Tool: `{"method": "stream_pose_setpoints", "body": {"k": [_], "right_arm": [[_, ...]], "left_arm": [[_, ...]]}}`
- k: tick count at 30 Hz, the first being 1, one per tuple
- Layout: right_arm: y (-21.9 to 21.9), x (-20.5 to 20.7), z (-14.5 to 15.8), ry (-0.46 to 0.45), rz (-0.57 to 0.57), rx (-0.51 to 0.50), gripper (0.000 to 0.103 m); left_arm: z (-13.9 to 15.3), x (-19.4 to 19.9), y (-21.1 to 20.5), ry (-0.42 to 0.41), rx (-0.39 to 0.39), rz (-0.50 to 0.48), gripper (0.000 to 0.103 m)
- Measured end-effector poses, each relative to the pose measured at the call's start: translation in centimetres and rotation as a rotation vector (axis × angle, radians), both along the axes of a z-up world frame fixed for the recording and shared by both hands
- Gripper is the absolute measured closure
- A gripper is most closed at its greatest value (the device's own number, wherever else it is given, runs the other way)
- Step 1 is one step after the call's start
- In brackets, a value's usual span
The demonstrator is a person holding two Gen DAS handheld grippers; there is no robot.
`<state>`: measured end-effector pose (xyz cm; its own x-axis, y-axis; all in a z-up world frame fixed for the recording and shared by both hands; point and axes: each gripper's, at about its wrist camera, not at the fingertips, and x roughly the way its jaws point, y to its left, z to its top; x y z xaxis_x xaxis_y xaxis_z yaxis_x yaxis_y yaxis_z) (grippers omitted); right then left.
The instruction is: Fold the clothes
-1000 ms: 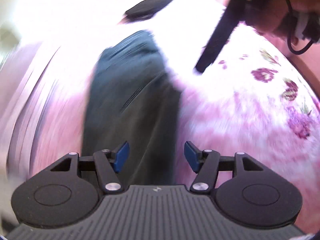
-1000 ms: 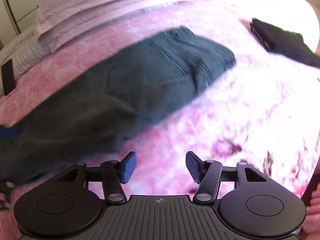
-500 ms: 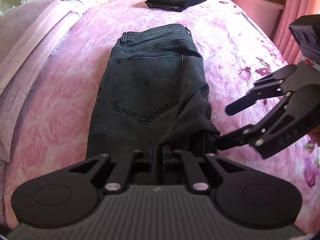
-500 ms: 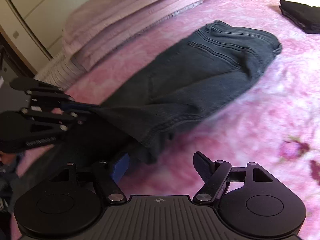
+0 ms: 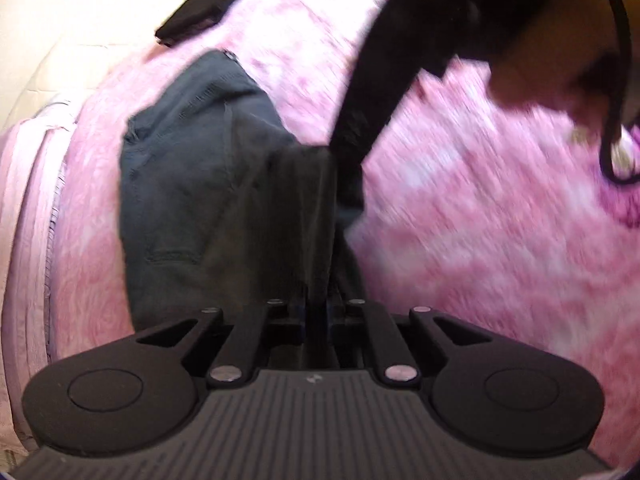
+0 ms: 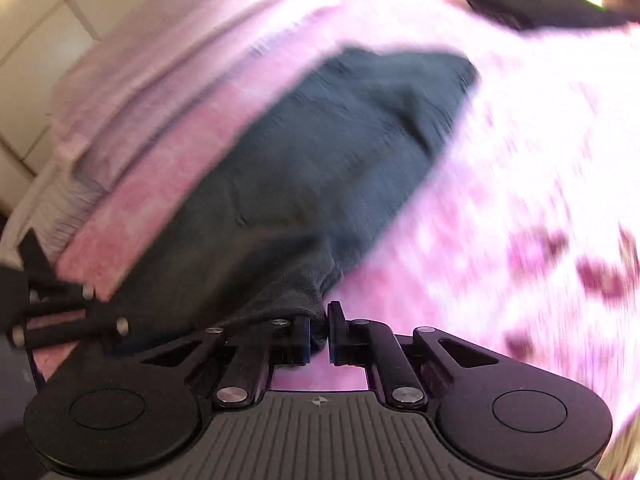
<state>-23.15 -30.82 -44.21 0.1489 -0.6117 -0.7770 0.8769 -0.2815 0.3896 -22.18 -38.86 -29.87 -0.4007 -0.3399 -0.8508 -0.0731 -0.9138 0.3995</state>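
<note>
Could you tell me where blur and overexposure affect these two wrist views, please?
Left wrist view: motion blur streaks the pink floral bedspread and the dark grey denim jeans; the left gripper stays sharp. Right wrist view: similar smear across the jeans, bedspread blown out at upper right; the right gripper is crisp.

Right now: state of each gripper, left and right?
Left gripper: closed, pinching a fold of the dark jeans.
Right gripper: closed on the edge of the dark jeans.
</note>
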Motion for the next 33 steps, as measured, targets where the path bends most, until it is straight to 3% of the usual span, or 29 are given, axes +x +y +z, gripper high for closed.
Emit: {"method": "stream_pose_setpoints", "body": {"k": [7,10,11,13,18,22,25,28,29,31,33], "right_arm": [[0.6,-1.6,2.0,0.032,0.149,-0.009,0.093],[0.7,-3.2,3.8,0.102,0.172,-0.033,0.051],[0.5,-4.2,4.4,0.110,0.161,-0.048,0.045],[-0.6,-6.6,5.3,0.121,0.139,-0.065,0.044],[-8.0,-12.7,5.7,0.180,0.114,-0.093,0.044],[-16.1,-14.0,6.2,0.325,0.287,-0.179,0.044],[-21.9,-14.1,5.1,0.361,0.449,-0.192,0.044],[-27.3,-14.3,1.9,0.298,0.556,-0.064,0.045],[-28.8,-14.5,0.9,0.263,0.574,-0.015,0.057],[-30.4,-14.7,0.3,0.224,0.572,0.025,0.067],[-31.8,-14.6,0.0,0.222,0.575,0.029,0.070]], "left_arm": [[2.3,1.3,-0.6,0.036,0.105,0.100,0.088],[4.6,0.4,-0.7,0.095,0.153,0.117,0.083],[5.2,-0.2,-0.5,0.117,0.164,0.119,0.078],[5.3,-2.0,0.0,0.143,0.165,0.125,0.071],[1.9,-6.8,-1.1,0.104,0.189,0.220,0.072],[-0.4,-7.2,-1.8,0.067,0.217,0.274,0.075],[-0.8,-7.0,-1.9,0.069,0.223,0.281,0.075],[-0.8,-6.8,-1.8,0.080,0.225,0.276,0.075],[-0.8,-6.8,-1.7,0.081,0.222,0.272,0.075],[-0.8,-6.7,-1.6,0.083,0.217,0.266,0.075],[-1.1,-6.8,-1.8,0.087,0.216,0.270,0.075]]}}
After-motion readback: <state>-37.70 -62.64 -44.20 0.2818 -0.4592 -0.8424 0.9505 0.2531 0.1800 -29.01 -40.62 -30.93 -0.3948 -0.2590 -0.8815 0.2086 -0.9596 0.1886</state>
